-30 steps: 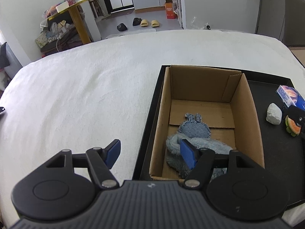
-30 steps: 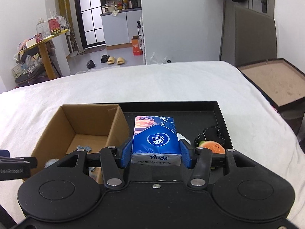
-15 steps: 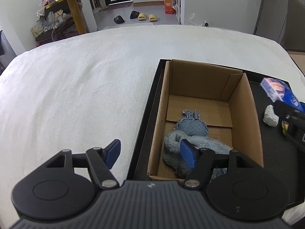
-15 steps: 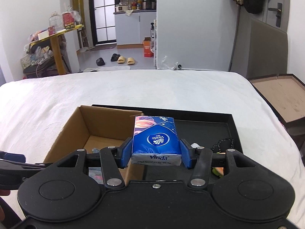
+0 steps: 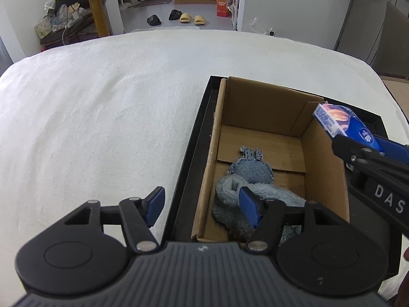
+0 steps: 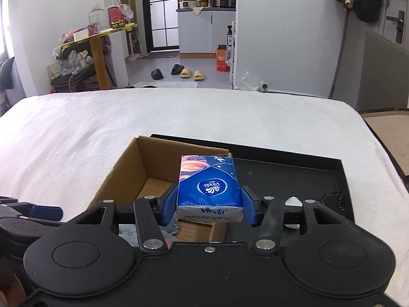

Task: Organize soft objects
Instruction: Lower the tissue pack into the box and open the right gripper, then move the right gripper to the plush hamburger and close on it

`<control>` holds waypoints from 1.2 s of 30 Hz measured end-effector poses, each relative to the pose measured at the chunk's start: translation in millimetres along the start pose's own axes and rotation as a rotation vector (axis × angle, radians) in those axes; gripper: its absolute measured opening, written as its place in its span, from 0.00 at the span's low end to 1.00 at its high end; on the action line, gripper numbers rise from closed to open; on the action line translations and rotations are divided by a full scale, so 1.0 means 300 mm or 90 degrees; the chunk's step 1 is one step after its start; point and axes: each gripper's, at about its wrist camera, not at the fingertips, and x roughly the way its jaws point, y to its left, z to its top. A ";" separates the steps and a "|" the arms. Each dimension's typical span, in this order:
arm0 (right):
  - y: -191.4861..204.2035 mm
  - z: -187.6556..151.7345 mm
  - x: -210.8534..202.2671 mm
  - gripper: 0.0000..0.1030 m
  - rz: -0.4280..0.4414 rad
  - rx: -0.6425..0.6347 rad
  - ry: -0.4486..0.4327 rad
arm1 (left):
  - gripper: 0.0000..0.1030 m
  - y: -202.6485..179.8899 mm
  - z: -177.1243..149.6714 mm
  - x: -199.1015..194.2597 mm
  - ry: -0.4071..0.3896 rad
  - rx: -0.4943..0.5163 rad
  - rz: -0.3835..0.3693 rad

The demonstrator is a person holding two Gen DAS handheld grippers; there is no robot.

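Since the earlier frame the right gripper (image 6: pixel 209 207) has carried the tissue pack (image 6: pixel 209 188) leftward, from above the black tray's (image 6: pixel 286 176) open floor to a spot over the right wall of the cardboard box (image 6: pixel 143 163). Its blue pads are clamped on the two long sides of the pack, which points away from the camera with the white end nearest. From the left wrist view the same pack (image 5: pixel 343 125) hangs over the box's (image 5: pixel 258 102) right rim near the far right corner, pinched by the right gripper (image 5: pixel 358 140) reaching in from the right edge of the picture.

By contrast the left gripper (image 5: pixel 202 206) stands apart with nothing between its pads; its jaws have just been closing a little. It hovers over the near left corner of the box, one pad outside the box wall above the white bedspread (image 5: pixel 102 102), the other above the fluffy blue cloth (image 5: pixel 230 204) lying inside against the near wall. Just beyond that cloth a small denim piece (image 5: pixel 251 170) rests on the box floor.

That box sits at the left end of the tray (image 5: pixel 204 117), which lies on the bedspread. Near the tray's right edge a white lump (image 6: pixel 293 201) and a dark item (image 6: pixel 332 200) show behind the right gripper's linkage.
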 end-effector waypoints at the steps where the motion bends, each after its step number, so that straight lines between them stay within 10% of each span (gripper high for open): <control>1: 0.007 0.001 0.003 0.50 0.001 -0.002 0.002 | 0.62 0.003 0.000 0.003 0.002 -0.003 -0.001; 7: 0.036 0.008 0.016 0.50 0.008 -0.004 0.008 | 0.59 0.021 0.006 0.026 0.021 -0.015 0.004; 11: 0.042 0.000 0.031 0.64 0.033 -0.007 0.038 | 0.19 0.028 0.009 0.063 0.060 -0.021 -0.003; 14: 0.035 -0.014 0.016 0.77 0.020 -0.004 0.034 | 0.11 0.039 0.010 0.066 0.061 -0.034 -0.012; 36: -0.153 -0.102 -0.051 0.76 -0.002 0.057 0.035 | 0.15 -0.029 -0.004 -0.029 -0.008 0.019 0.033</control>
